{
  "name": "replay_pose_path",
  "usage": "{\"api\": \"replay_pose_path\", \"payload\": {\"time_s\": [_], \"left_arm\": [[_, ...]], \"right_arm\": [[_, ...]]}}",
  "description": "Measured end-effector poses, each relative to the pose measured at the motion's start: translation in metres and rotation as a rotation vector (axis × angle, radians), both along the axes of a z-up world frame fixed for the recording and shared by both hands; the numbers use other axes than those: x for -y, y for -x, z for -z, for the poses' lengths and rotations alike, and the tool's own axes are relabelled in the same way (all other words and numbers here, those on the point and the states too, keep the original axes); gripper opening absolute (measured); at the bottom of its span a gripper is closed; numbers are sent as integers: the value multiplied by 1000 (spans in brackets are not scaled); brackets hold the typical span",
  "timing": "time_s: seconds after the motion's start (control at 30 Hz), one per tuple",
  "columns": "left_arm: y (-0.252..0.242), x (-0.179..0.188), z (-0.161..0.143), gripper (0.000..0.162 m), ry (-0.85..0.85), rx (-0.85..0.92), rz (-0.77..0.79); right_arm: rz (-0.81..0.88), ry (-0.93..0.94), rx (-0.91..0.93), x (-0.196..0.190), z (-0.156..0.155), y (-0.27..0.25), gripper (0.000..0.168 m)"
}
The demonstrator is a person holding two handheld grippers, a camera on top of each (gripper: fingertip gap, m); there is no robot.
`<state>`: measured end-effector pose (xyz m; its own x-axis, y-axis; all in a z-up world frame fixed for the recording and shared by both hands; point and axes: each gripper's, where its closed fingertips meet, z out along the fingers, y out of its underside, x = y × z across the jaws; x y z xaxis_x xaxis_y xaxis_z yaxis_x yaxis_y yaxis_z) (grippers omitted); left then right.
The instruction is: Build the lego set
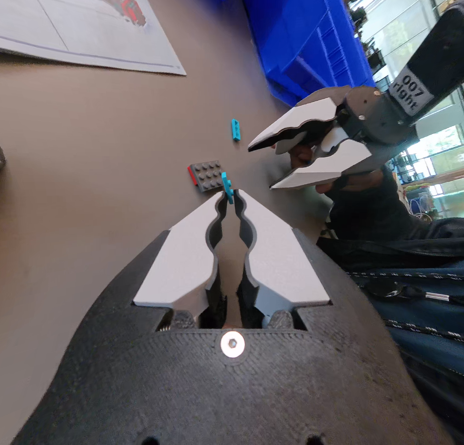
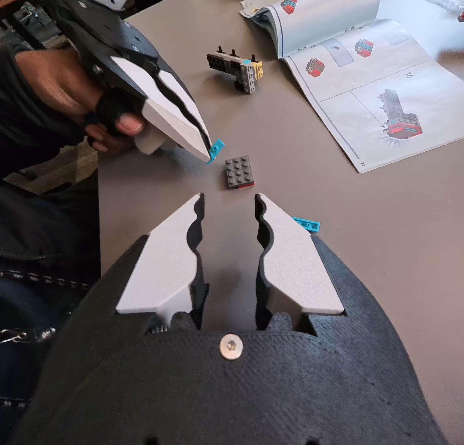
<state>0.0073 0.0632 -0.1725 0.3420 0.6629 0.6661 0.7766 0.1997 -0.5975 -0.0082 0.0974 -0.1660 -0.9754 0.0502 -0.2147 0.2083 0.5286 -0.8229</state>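
Two small teal plates in all. One teal plate [image 1: 228, 187] is pinched edge-on at the tips of the left claw [image 1: 229, 194], held just above the surface [image 1: 100, 157] and right beside the dark grey studded block [image 1: 208, 178]; can't tell if plate and block touch. That block is one piece group w/ a red strip along one edge, lying flat, studs up, approx. centre of the surface. The second teal plate [image 1: 235, 130] lies flat on the surface, apart from the block; in the right wrist view it's partly hidden behind a finger of the right claw [image 2: 229, 198].

Right claw: released, jaws wide apart, nothing between them, hovering near the block w/ tips pointing at it.

One larger sub-assembly [image 2: 236, 68], dark grey and light grey w/ a yellow part and teal bit on top, stands further off, well apart from the block. One open instruction booklet [image 2: 364, 81] lies beside it. A blue bin [image 1: 301, 31] sits at the surface's far side in the left wrist view. Each claw is held by a person's hand in a dark fingerless glove.
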Motion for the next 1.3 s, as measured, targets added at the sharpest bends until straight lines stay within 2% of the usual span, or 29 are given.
{"api": "replay_pose_path", "payload": {"time_s": [0.03,0.23,0.63,0.83,1.17,1.3], "left_arm": [[0,0,-2,5,-15,-14,0],[-1,6,-12,5,-131,-30,-15],[-5,-1,-8,5,-152,19,50],[-5,-2,-4,5,-185,82,63],[-9,-9,-13,5,-352,187,161],[-6,-11,-18,5,-398,202,191]], "right_arm": [[-2,-7,-2,0,1,0,41],[-9,-22,0,1,4,-1,41],[7,-37,-7,3,6,1,41],[-21,-14,-75,8,1,-1,44],[-157,77,-252,33,-11,-14,47],[-195,91,-261,40,-12,-17,41]]}}
